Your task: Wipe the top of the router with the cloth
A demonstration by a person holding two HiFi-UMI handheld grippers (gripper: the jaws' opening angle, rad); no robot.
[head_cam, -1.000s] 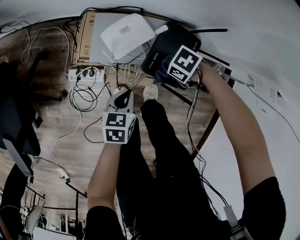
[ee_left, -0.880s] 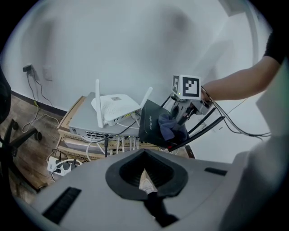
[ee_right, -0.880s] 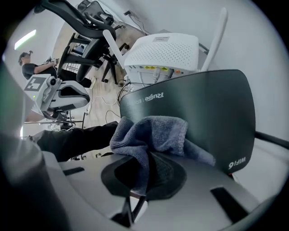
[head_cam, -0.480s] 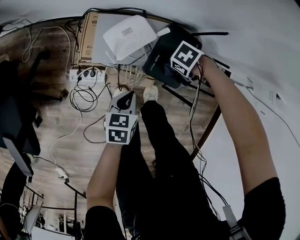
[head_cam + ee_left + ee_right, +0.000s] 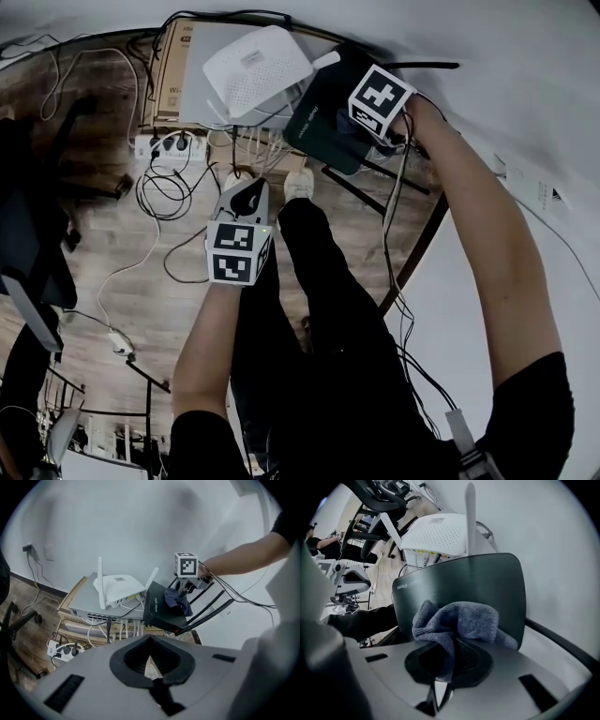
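Two grippers; right gripper (image 5: 439,693) pinches cloth (image 5: 457,620), bunched on black router (image 5: 487,583) just ahead; left gripper (image 5: 152,672) closed, empty.

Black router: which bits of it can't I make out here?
- Top under the cloth: covered by it, right gripper view.
- Near edge of the router: hidden behind the right gripper, same view.
- Print on its side: too small and blurred to read.
- Its right part, head view: covered by the gripper's marker cube.
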